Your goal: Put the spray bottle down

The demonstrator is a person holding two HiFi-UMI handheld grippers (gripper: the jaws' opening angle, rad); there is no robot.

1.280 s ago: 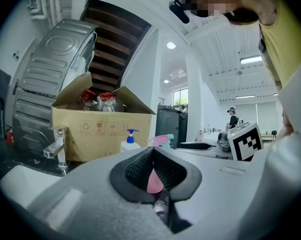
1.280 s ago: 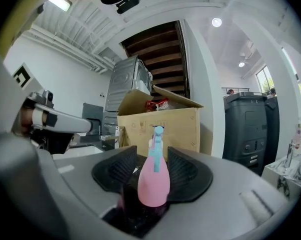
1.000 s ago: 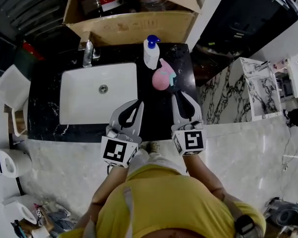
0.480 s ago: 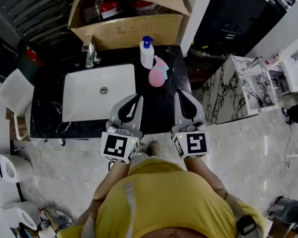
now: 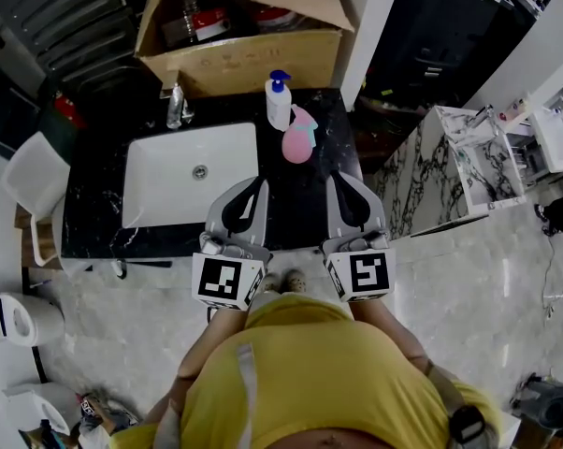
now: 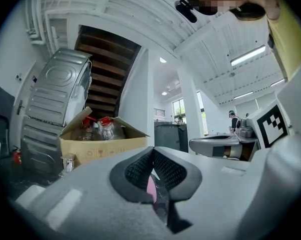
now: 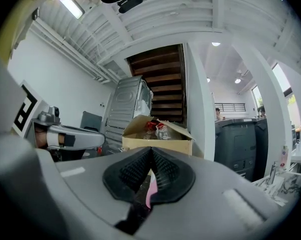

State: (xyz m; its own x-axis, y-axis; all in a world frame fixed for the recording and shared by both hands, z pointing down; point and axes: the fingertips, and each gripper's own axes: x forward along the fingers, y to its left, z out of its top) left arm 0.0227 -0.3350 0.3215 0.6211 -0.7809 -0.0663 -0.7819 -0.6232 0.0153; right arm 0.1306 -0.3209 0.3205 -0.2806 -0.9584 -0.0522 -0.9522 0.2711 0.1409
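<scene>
The pink spray bottle point(image 5: 299, 141) rests on the black counter point(image 5: 305, 209), free of both claws. A soap pump point(image 5: 279, 101) is at its 11 o'clock and the sink point(image 5: 160, 199) at 8. The left claw point(image 5: 261, 183) and right claw point(image 5: 336, 178), toward 6, are both closed on nothing, so the job looks done.

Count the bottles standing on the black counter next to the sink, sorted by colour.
White pump bottle: 1
Pink spray bottle: 1
Total: 2

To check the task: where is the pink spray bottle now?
In the head view, the spray bottle sits on the counter right of the sink, beside the pump bottle.
</scene>
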